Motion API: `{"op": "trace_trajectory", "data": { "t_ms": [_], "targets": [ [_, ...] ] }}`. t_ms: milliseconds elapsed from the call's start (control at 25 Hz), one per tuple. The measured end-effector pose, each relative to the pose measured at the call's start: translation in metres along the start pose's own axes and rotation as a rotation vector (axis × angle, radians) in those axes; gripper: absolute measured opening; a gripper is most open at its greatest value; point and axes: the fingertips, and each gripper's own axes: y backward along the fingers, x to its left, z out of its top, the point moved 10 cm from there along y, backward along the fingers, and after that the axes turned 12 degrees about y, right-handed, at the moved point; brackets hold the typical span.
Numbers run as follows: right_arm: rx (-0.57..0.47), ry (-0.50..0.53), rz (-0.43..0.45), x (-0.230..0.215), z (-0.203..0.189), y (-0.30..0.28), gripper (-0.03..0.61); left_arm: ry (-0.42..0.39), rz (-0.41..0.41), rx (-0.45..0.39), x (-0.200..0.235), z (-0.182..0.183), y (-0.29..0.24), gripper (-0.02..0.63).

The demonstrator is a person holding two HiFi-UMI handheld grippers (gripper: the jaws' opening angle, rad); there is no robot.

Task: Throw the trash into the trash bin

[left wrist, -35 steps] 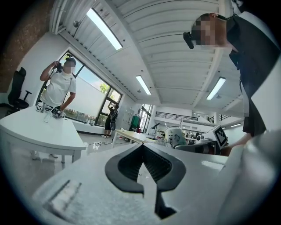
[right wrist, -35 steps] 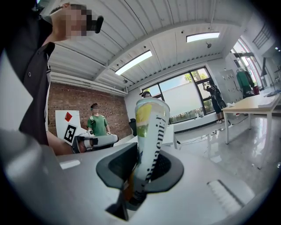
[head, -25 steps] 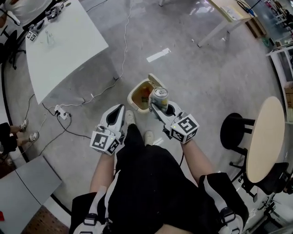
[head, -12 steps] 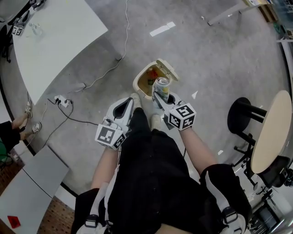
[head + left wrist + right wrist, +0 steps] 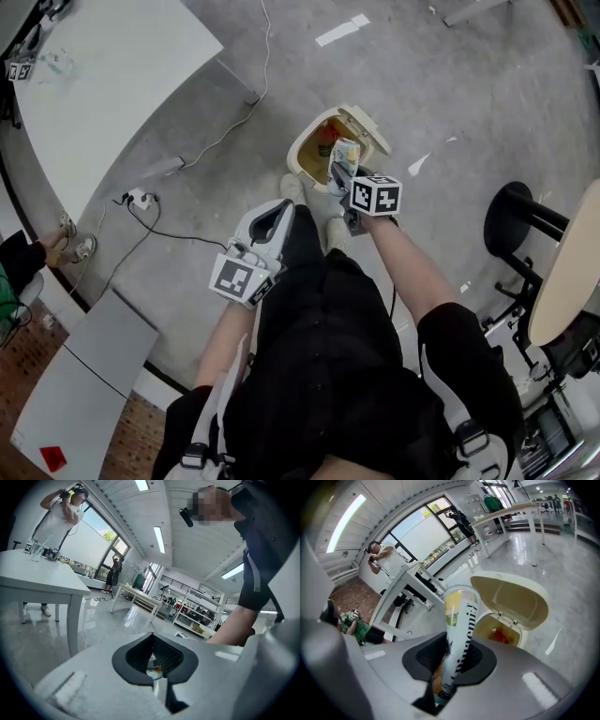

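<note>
Hanging near the open trash bin (image 5: 302,161), my left gripper (image 5: 279,212) is idling, fingers together and empty. My right gripper's (image 5: 338,172) fingers are clamping the can (image 5: 344,153) just over the bin's mouth, so I am judging only the release remains.

White table (image 5: 103,84), power strip (image 5: 141,198), black stool (image 5: 520,220)

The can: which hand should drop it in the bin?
Right, probably. The right hand-held gripper holds the can just above the open trash bin; the left hand-held gripper is shut, empty and farther back.
</note>
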Motion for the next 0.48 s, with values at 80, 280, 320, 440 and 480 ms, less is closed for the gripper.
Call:
{"op": "trace_trajectory", "data": {
  "t_ms": [80,280,320,440,480],
  "targets": [
    [0.014,-0.027,-0.014,-0.007,-0.002,-0.011,0.063,0.005,0.016,0.002,0.007,-0.002,0.003,0.0],
    [0.083,-0.04,-0.046,-0.013,-0.014,-0.036,0.063,0.016,0.047,-0.013,0.016,-0.003,0.009,0.0],
    [0.098,-0.038,-0.058,-0.012,-0.017,-0.039,0.064,0.016,0.049,-0.014,0.017,-0.004,0.011,0.0],
    [0.113,-0.05,-0.072,-0.01,-0.019,-0.049,0.064,0.019,0.055,-0.013,0.018,-0.006,0.016,0.0],
    [0.114,-0.049,-0.075,-0.01,-0.018,-0.052,0.064,0.02,0.057,-0.012,0.017,-0.006,0.017,0.0]
  ]
}}
